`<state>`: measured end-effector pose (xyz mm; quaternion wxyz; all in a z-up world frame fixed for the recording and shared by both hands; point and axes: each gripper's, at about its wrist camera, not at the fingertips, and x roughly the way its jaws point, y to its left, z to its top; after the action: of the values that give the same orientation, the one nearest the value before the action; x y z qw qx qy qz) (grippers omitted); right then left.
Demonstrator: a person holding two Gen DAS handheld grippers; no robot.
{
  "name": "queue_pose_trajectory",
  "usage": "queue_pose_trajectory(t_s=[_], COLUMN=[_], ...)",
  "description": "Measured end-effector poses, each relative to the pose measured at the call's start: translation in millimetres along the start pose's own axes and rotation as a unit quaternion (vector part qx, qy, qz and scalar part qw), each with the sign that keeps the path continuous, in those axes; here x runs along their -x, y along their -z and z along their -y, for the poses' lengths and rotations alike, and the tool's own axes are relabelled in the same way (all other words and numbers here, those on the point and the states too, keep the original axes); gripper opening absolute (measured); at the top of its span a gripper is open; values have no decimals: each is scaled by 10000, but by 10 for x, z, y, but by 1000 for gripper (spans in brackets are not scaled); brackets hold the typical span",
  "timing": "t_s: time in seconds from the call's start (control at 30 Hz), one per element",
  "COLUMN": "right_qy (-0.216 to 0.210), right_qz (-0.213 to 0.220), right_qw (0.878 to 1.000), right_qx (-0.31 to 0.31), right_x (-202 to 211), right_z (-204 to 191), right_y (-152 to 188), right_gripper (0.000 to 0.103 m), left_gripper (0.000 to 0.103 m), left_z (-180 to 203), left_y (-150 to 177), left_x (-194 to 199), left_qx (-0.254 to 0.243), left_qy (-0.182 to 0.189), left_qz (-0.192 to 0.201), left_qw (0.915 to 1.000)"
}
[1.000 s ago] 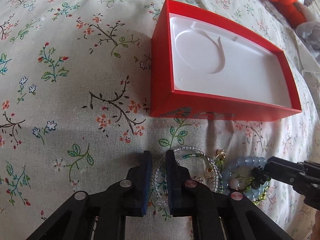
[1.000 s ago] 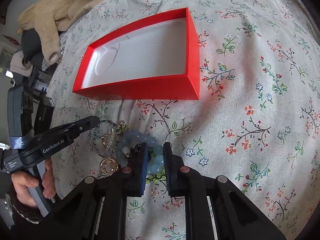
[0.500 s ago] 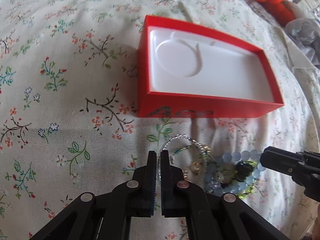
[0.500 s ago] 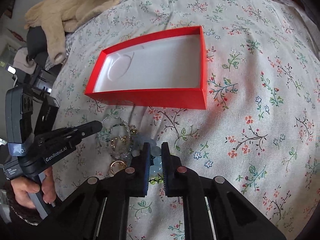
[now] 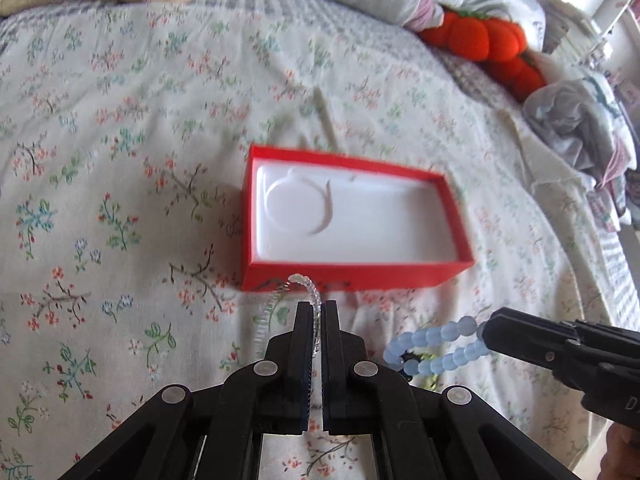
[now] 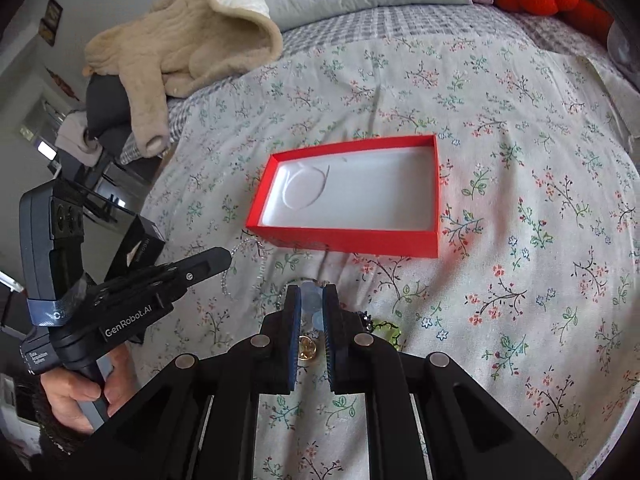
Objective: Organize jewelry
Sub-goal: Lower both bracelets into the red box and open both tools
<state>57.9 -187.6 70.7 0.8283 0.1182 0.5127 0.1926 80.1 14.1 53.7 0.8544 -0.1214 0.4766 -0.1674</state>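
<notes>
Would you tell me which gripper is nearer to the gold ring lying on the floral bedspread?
Right. The right gripper hangs just above the gold ring; the left gripper sits further off to the side.

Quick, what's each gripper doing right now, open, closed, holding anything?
Left gripper: closed on the clear bead bracelet.
Right gripper: closed on the pale blue bead bracelet.

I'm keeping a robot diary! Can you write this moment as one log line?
left gripper: shut on clear bracelet | right gripper: shut on blue bracelet | both lifted off bedspread | red box: empty
</notes>
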Motion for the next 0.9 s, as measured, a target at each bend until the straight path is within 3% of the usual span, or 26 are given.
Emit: queue_pose_trajectory(t_s=[0.27, 0.63, 0.77, 0.9], right_qy=[68, 215, 51, 217], right_qz=[649, 1058, 975, 740], right_qw=[9976, 9928, 9933, 9934], right_qx=[-246, -511, -626, -846], right_x=[222, 134, -40, -268], right_z=[-14, 52, 67, 240], right_y=[-275, -611, -675, -669], right_gripper=[11, 11, 11, 11], left_gripper=[0, 0, 0, 0], left_z=[84, 153, 41, -113], left_y=[-227, -432, -453, -434], left_x=[137, -145, -355, -543], left_qx=[32, 362, 430, 463], left_qy=[291, 1043, 731, 298], left_qz=[627, 830, 671, 512], left_qw=[9976, 9904, 9941, 9972])
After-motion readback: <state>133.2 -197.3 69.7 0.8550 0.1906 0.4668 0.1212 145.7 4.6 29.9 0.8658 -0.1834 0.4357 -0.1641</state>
